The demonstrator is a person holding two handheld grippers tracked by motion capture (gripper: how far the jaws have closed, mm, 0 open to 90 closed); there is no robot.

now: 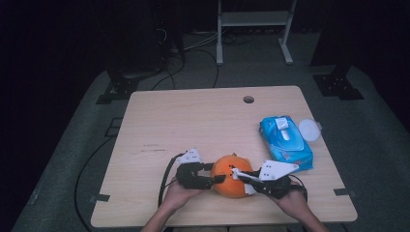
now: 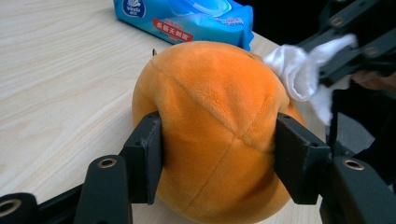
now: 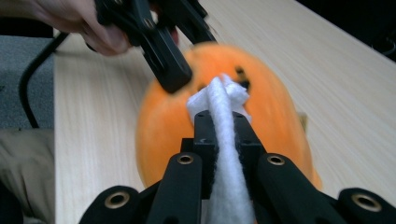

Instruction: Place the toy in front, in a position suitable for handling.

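the right gripper (image 3: 219,122) has its jaws closed tight on a folded white wipe (image 3: 223,140), whose bunched tip presses against the top of the orange plush toy (image 3: 261,116). the wipe looks limp and light, so it is pinched close to its working end; a grip farther back would likely let it flop.

the left gripper (image 2: 217,156) holds the plush toy (image 2: 219,135) across its lower half, one jaw flat on each flank, opened about as wide as the toy's body. the fabric dents a little where the pads meet it, which suggests a soft, stuffed and light thing that gives under pressure rather than slips. the fuzzy pile should offer good friction. a hold across the widest part, low and near the table, seems the steadiest way to brace it against the rubbing.

in the high view the toy (image 1: 233,175) sits on the wooden table (image 1: 193,125) near the person's edge, between the two grippers. well beyond it to the right lies a blue wipe pack (image 1: 286,143), with a white round lid (image 1: 309,130) just beside it at the table's right edge.
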